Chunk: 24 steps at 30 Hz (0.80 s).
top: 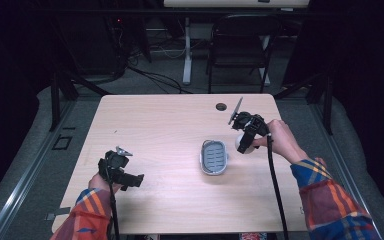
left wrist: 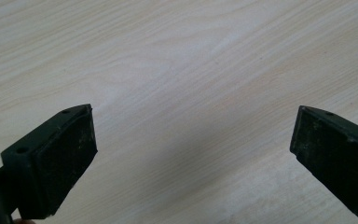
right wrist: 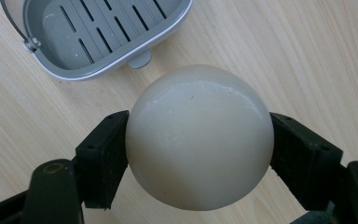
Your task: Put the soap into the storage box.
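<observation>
In the high view, the grey soap dish [top: 214, 157] lies on the wooden tabletop [top: 170, 125], and I take it as the landmark. The right claw [top: 246, 144] is just to the right of the dish, a little above the wood, and it pinches a round white soap [top: 242, 143]. The left claw [top: 135, 180] is well apart from the dish, on its left side and nearer to the person, and it holds nothing.

In the left gripper view, the left claw [left wrist: 193, 154] is spread wide. Between its two black jaws there is bare light wood [left wrist: 191, 70].

In the right gripper view, the right claw [right wrist: 199, 154] presses its two jaws on both sides of the white soap [right wrist: 199, 137], which is smooth and almost like a ball. The soap dish [right wrist: 98, 37] is beyond the soap, toward the upper left, with slots in its bottom and a thin handle at its side. The soap does not touch the dish.
</observation>
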Available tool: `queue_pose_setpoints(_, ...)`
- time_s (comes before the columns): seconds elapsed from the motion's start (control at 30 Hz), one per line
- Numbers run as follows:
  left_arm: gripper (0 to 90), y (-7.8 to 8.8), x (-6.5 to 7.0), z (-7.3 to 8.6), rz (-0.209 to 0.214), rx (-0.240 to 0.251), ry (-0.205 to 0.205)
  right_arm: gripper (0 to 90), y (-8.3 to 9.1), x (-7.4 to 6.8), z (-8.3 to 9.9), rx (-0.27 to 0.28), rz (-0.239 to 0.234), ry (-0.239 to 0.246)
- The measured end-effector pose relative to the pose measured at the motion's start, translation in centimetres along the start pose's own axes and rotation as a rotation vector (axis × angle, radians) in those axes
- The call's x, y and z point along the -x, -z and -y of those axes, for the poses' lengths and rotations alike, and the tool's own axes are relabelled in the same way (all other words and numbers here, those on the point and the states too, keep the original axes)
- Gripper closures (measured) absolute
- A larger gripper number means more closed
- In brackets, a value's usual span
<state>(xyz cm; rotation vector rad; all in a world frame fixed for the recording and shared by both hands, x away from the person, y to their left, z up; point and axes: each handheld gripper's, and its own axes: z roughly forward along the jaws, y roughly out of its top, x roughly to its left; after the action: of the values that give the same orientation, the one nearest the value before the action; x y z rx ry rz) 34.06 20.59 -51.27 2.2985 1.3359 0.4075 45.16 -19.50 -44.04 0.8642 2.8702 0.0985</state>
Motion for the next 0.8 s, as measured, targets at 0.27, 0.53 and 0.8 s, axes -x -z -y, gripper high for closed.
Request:
queue_pose_setpoints(0.27,0.3,0.0,0.0,0.0,-0.002,0.003,0.001,24.4,0.5,-0.5,-1.1,0.012,-0.007,0.014)
queue_pose_setpoints(0.53,0.3,0.0,0.0,0.0,0.002,0.001,0.000,24.4,0.6,-1.3,-2.4,0.016,-0.010,0.046)
queue_pose_setpoints(0.8,0.3,0.0,0.0,0.0,0.002,0.005,0.001,24.4,0.4,-2.3,-3.9,0.019,-0.022,0.077)
